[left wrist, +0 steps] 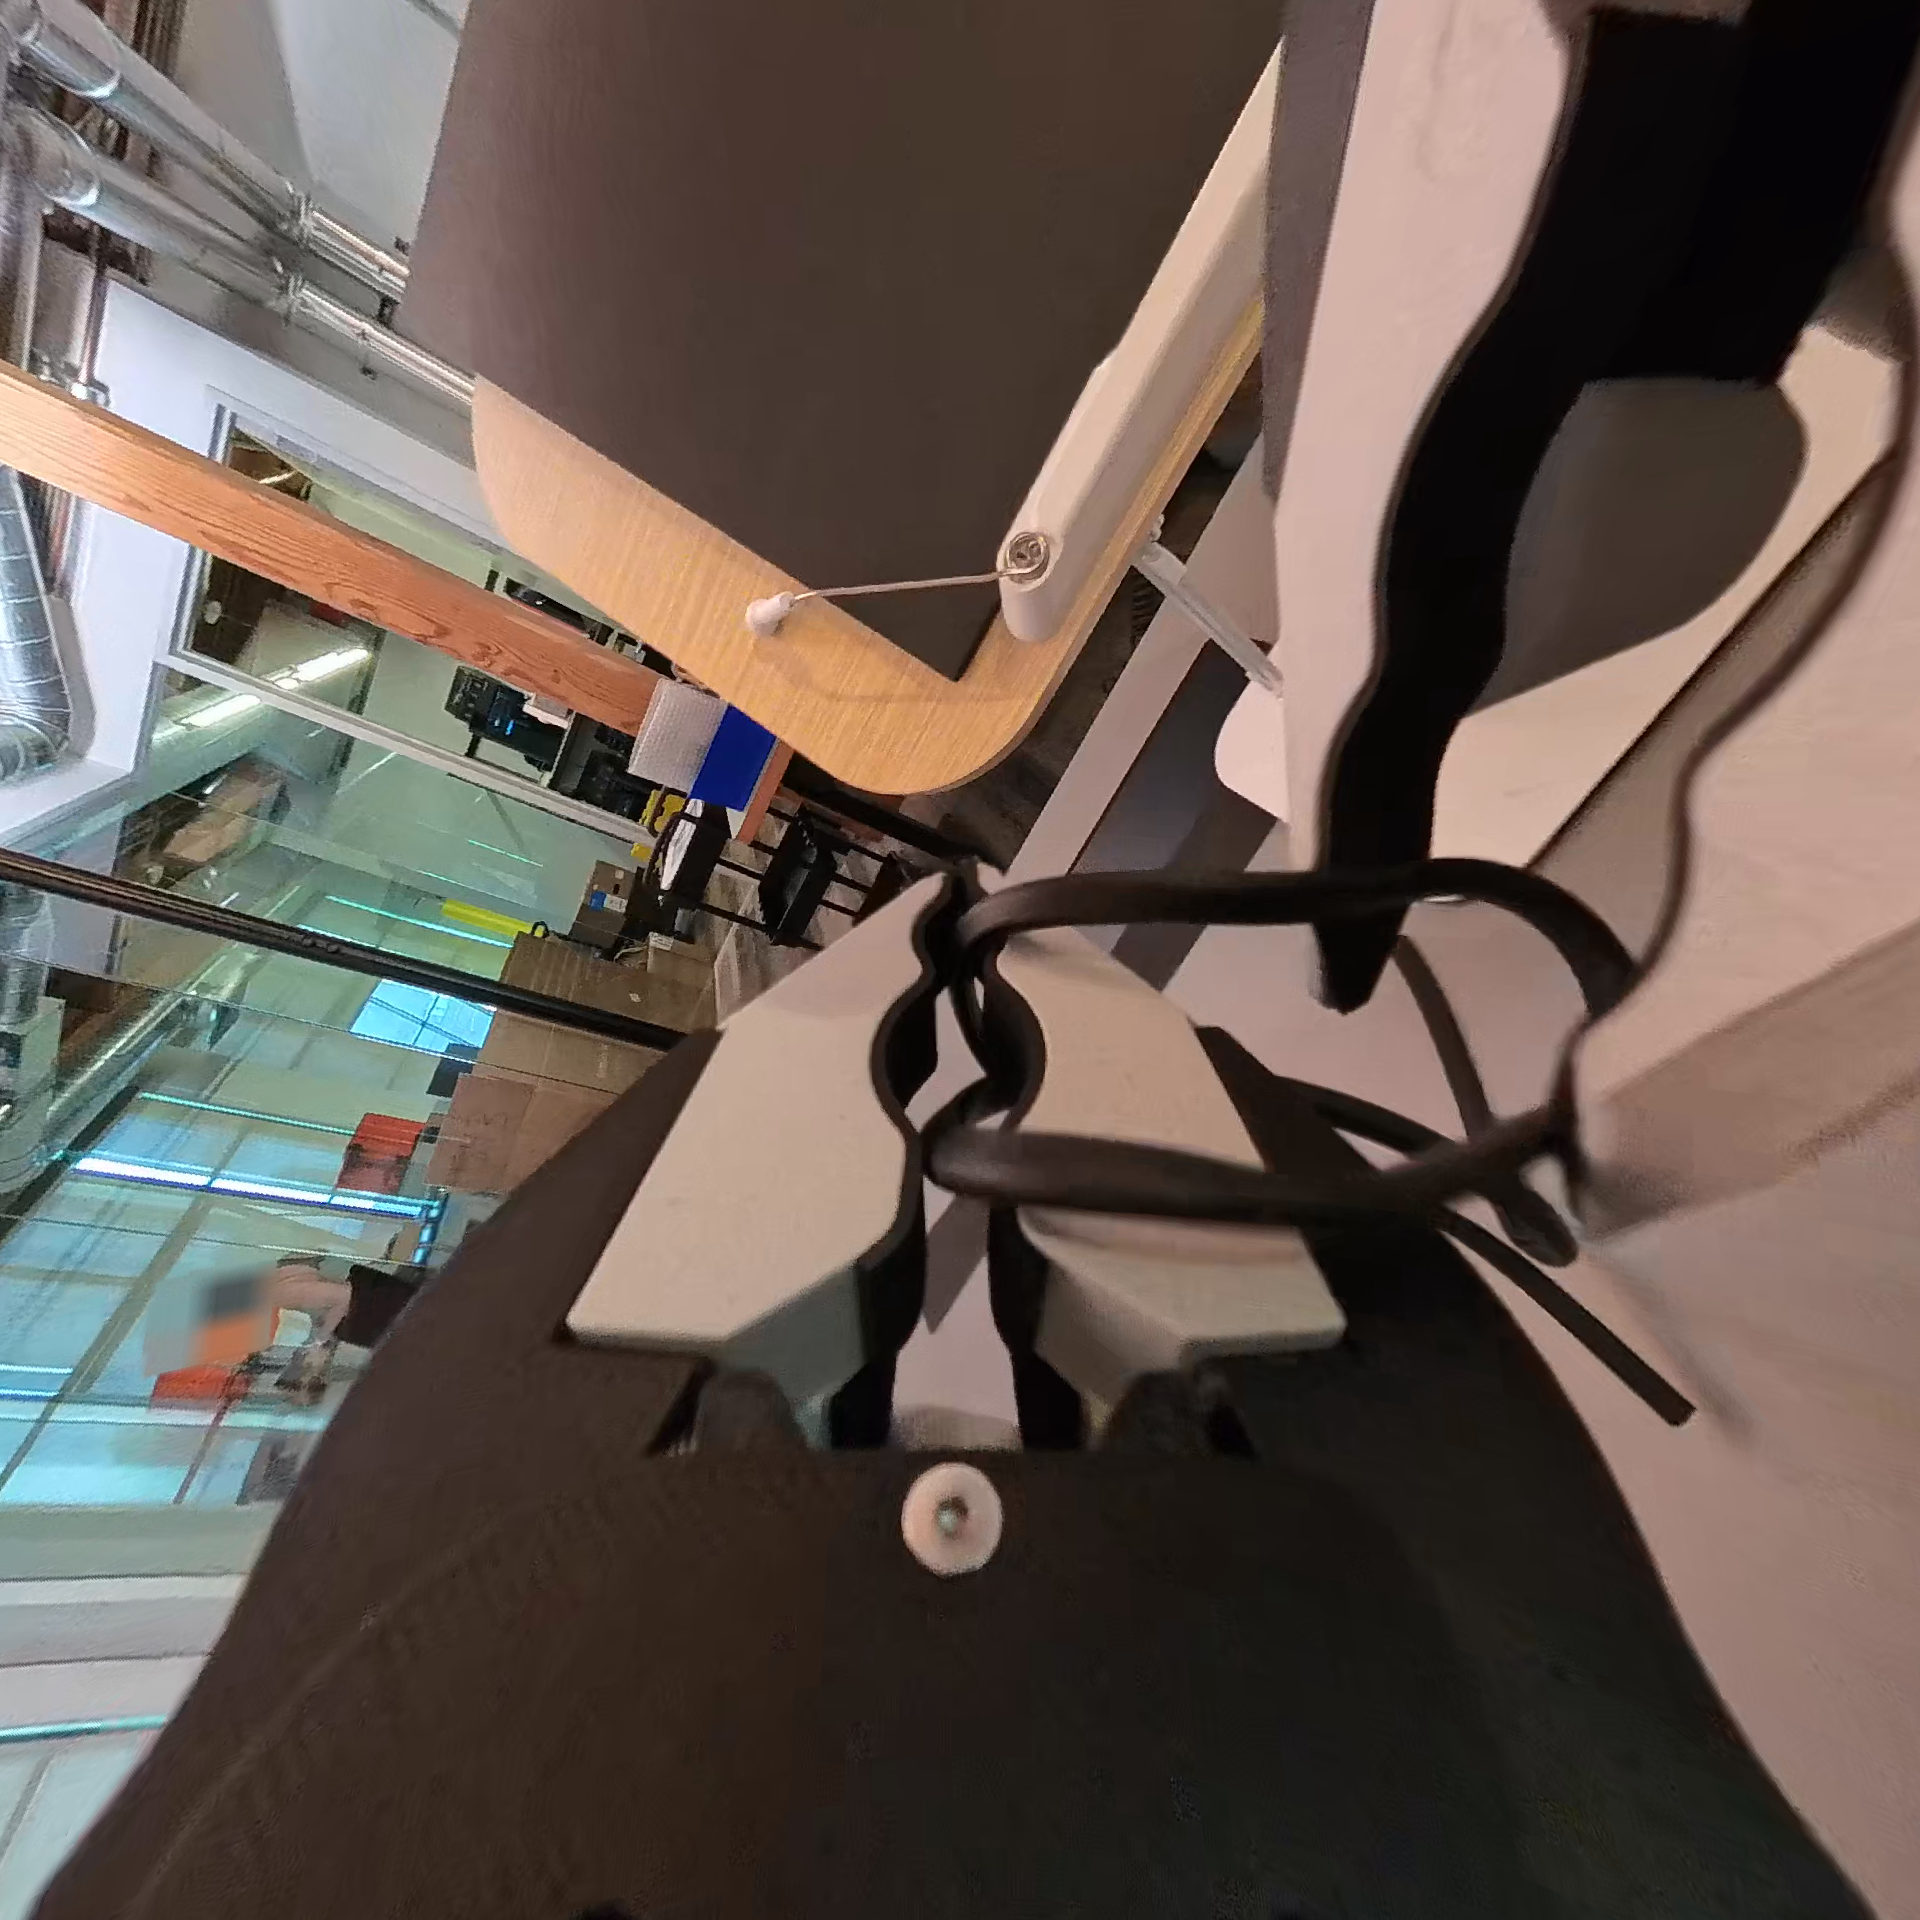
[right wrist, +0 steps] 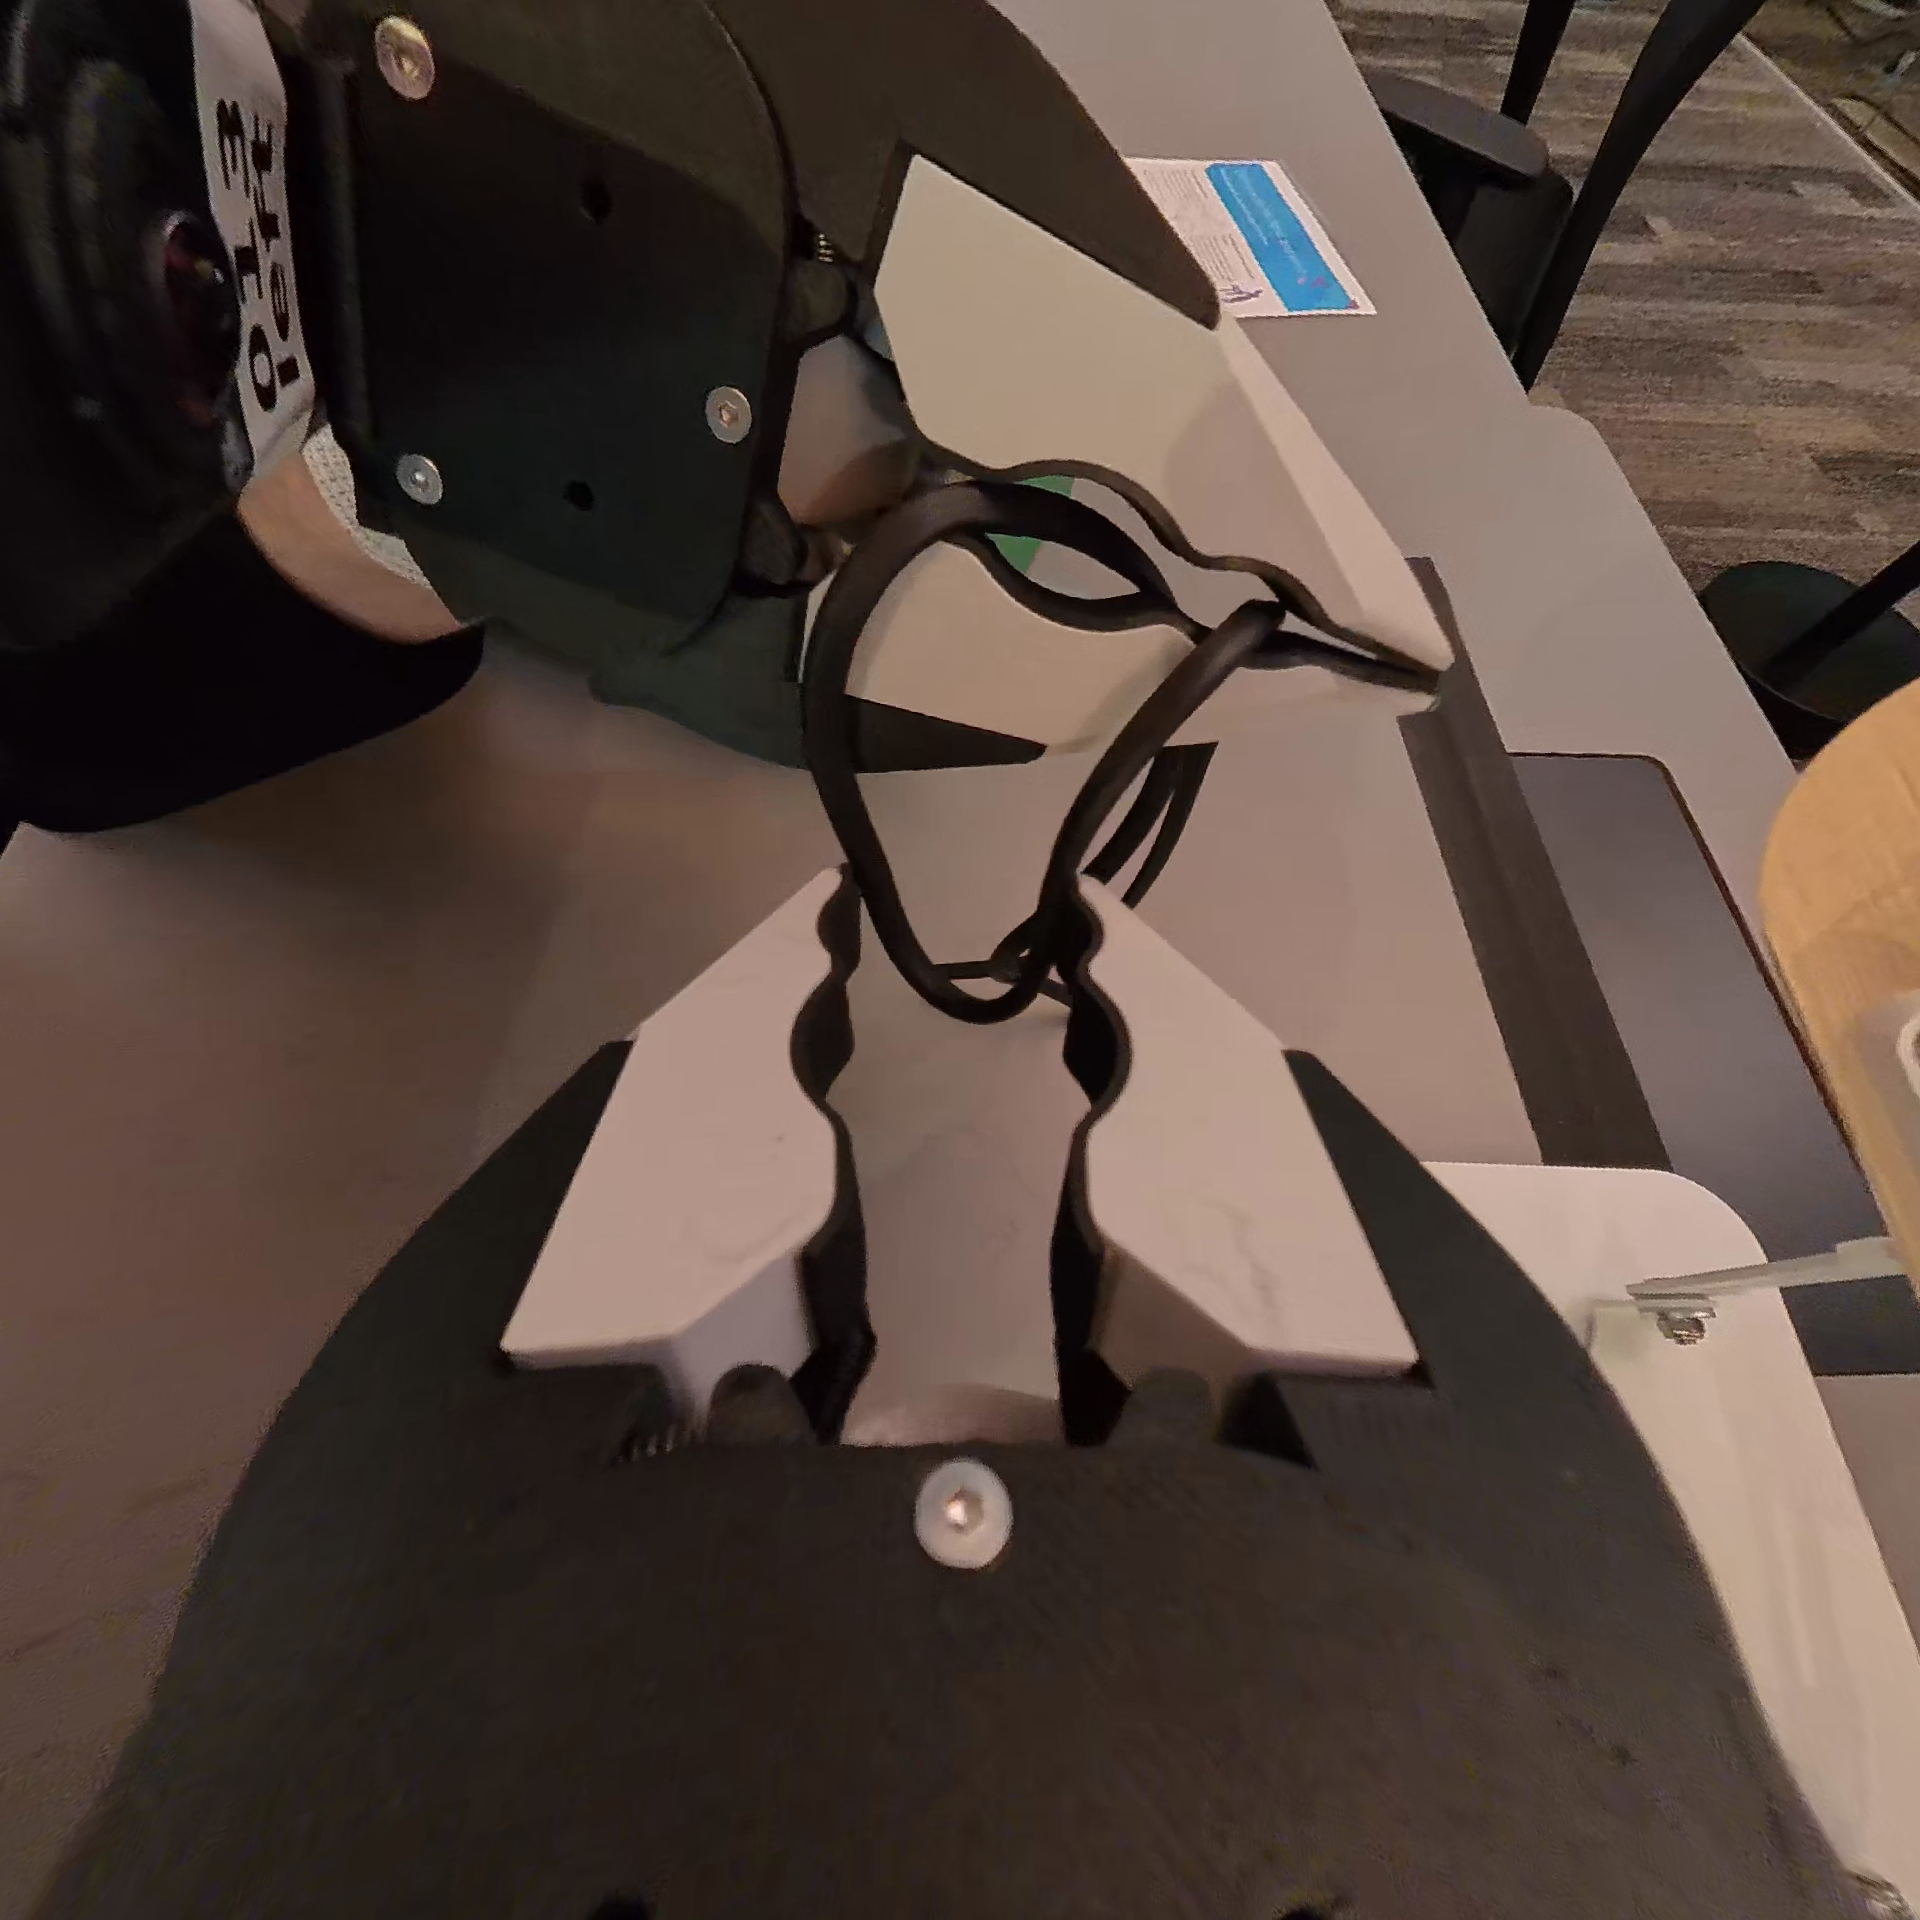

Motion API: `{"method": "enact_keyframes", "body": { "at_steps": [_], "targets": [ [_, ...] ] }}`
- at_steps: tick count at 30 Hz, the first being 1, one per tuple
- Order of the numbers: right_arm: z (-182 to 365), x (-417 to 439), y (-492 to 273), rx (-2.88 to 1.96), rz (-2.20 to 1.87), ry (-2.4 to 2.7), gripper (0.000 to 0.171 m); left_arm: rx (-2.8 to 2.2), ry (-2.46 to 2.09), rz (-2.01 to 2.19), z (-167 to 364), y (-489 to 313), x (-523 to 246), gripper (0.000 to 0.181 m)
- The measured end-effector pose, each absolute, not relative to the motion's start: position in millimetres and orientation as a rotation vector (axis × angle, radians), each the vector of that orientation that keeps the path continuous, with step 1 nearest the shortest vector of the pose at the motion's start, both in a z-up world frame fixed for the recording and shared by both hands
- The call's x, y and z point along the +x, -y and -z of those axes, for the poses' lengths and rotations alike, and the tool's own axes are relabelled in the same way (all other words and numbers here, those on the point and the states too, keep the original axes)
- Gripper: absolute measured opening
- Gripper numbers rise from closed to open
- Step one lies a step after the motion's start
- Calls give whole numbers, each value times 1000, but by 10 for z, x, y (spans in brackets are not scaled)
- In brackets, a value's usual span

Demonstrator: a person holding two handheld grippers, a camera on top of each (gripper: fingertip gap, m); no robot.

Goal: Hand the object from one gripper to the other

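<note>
The object is a black cord bundle [left wrist: 1195, 1179] tied into loops. My left gripper [left wrist: 948, 899] is shut on one end of it, with the cord pinched between its wavy black pads. In the right wrist view, the left gripper [right wrist: 1425, 673] comes in from the upper left and holds the cord [right wrist: 831, 727] above the grey table [right wrist: 312, 1039]. My right gripper [right wrist: 966, 914] is open, and the hanging loop end sits between its fingertips without being squeezed. It also shows in the left wrist view [left wrist: 1465, 1101], large and close at the right, straddling the far loop.
A paper sheet with a blue panel [right wrist: 1257, 234] lies on the far table. A white plate with a metal bracket [right wrist: 1558, 1403] and a light wooden board [right wrist: 1849, 883] are at the right. Black chairs [right wrist: 1558, 135] stand beyond. A person sits far off [left wrist: 281, 1320]. Across from one pair of fingers to the other is roughly 9 centimeters.
</note>
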State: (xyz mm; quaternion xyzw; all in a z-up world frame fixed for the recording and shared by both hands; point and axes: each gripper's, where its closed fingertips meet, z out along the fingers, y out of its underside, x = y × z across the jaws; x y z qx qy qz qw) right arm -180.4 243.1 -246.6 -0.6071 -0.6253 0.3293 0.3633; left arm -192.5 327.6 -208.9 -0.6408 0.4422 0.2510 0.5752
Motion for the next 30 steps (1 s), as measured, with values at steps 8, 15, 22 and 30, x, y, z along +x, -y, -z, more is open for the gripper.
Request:
{"method": "enact_keyframes", "body": {
  "at_steps": [8, 15, 22, 30],
  "targets": [
    [2334, -1688, -2577, -1546, -810, 1543, 2, -1521, -1076, -513, 2099, -3221, -1900, 0],
    [2215, -1656, -2493, -1506, -921, 1534, 2, -1517, -1085, -454, 2093, -3192, -1865, 0],
    [1875, -1610, -2331, -1398, -1201, 1449, 3, -1538, -1093, -311, 2138, -3154, -1800, 2],
    [1598, -1509, -2525, -1366, -1219, 1272, 2, -1512, -1058, -231, 2022, -3100, -1746, 45]
  ]
}}
